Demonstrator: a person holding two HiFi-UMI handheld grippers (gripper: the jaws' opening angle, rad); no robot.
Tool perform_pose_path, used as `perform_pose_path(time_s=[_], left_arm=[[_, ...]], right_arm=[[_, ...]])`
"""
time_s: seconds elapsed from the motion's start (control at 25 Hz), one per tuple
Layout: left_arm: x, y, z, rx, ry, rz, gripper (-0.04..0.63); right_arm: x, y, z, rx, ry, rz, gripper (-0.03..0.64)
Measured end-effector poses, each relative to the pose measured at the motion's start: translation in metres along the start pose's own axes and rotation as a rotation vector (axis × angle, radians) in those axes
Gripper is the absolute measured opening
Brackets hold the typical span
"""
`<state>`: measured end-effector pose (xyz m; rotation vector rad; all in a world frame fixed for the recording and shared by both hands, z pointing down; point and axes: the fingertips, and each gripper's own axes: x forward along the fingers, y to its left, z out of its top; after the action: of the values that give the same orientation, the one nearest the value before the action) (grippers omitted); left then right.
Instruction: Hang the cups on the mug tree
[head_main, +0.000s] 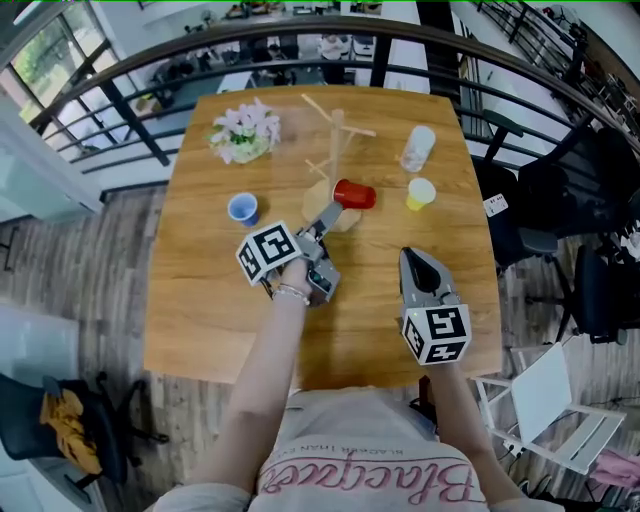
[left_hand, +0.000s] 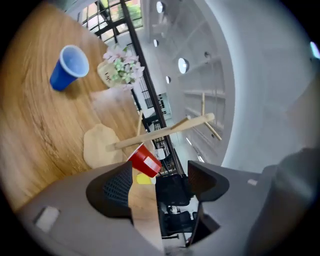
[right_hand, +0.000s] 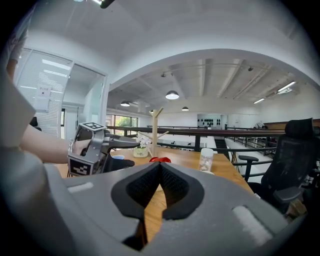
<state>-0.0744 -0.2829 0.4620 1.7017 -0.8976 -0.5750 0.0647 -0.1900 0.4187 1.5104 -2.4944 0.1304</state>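
**A:** Where do we stand with the red cup (head_main: 354, 194)?

**B:** It hangs tilted on a low peg of the mug tree (head_main: 337, 130), near the middle of the tabletop (head_main: 220, 300). Our left gripper (left_hand: 160, 174) is just in front of it. Its jaws are spread wide with nothing between them, so we judge that cup done.

**A:** Which cup do we go for next?

**B:** The blue cup (head_main: 243, 208) is nearest our left gripper. It lies off to that gripper's left, toward the tabletop's left edge. It stands upright with its mouth up, so its long axis is vertical and we would take its wall from the side. It looks empty.

**A:** And our right gripper (right_hand: 159, 167)?

**B:** Its jaws are closed on each other and hold nothing, near the front edge. The yellow cup (head_main: 421, 192) and the clear cup (head_main: 418, 147) stand ahead of it, toward the right edge, so those are nearer that hand. The yellow one looks empty; of the clear one we cannot tell.

**A:** Does anything else hold something?

**B:** Only the small pot of flowers (head_main: 245, 132), toward the back left corner.
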Motion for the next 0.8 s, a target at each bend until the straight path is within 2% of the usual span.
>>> perform_pose_path(time_s=[0.2,0.4,0.52,0.68,0.8], left_arm=[[-0.022,-0.029,-0.001,0.320,-0.030,0.032,0.333],[-0.042,-0.055,0.006,0.640,-0.118,0.062,0.270],[-0.054,-0.062,0.007,0.798,-0.159,0.100,0.262],[-0.067,-0.062,0.009,1.009,-0.179,0.199,0.252],[-0.077,-0.057,0.014,1.106,-0.188,0.260,0.244]], right_arm=[[-0.002,0.009,0.006,-0.005,-0.021,0.022,0.002],[-0.006,0.013,0.008,0.006,-0.034,0.035,0.002],[-0.006,0.015,0.008,0.025,-0.042,0.040,0.002],[-0.003,0.019,0.011,0.035,-0.049,0.050,0.002],[-0.001,0.025,0.014,0.040,-0.054,0.060,0.002]])
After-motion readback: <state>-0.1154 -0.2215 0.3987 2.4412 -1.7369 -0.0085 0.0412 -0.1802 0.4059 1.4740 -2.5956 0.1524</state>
